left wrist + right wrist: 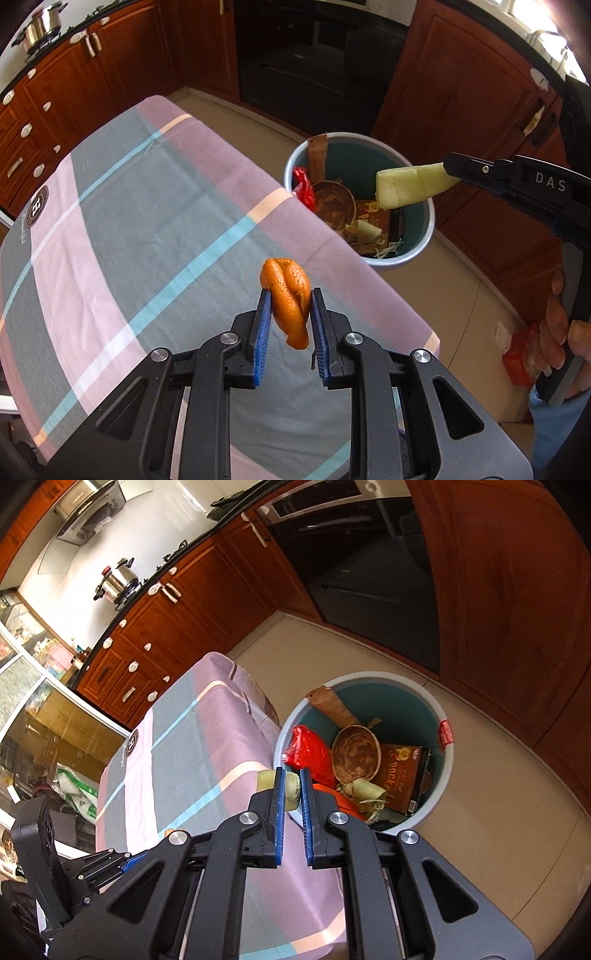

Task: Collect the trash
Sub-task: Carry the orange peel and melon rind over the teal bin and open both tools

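My left gripper (pixel 288 295) is shut on an orange peel (pixel 287 301) and holds it above the cloth-covered table (pixel 147 221). My right gripper (pixel 291 775) is shut on a pale green rind piece (pixel 291 788); the rind also shows in the left wrist view (pixel 410 184), held over the round trash bin (pixel 421 236). The bin (pixel 445 771) stands on the floor beside the table and holds a red wrapper (pixel 308 755), a brown bowl (pixel 356 755), a brown box (pixel 402 775) and scraps.
The table (pixel 177 746) wears a striped pink and grey cloth. Wooden cabinets (pixel 461 92) and a dark oven (pixel 314 62) stand behind the bin. A red packet (pixel 519 358) lies on the floor near the person's hand. A steel pot (pixel 120 579) sits on the counter.
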Tool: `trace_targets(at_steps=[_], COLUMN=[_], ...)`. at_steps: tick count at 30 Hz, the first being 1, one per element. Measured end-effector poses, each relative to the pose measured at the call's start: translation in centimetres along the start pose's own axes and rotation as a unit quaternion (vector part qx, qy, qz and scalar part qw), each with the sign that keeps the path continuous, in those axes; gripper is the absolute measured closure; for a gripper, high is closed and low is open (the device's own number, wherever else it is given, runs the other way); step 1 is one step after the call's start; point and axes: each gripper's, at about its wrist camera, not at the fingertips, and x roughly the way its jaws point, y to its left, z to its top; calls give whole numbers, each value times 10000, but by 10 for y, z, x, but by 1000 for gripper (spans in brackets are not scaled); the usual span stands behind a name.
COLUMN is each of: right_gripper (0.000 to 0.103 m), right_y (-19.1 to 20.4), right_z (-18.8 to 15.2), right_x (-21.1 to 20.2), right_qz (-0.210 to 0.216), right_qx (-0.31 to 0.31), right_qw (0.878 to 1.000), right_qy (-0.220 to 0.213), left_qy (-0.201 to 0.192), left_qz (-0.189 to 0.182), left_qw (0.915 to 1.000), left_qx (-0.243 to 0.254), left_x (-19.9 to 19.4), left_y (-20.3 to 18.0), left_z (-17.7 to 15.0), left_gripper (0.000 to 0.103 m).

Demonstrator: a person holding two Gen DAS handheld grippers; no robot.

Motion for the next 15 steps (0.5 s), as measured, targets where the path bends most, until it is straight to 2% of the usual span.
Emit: trace_targets(at_steps=[6,15], right_gripper=[95,95], right_y=[-38,-66], right_z=[15,26], right_x=[0,25], right_qz=[-143,-317], right_qx=[274,443], right_qw=[9995,9984], right_qy=[-41,148], left_qy=[121,279], left_qz=[-146,-250], left_qw=[9994,9975], left_qx=[306,599], left_x=[24,62], left_y=[-35,-70], left_z=[32,69], left_gripper=[81,81])
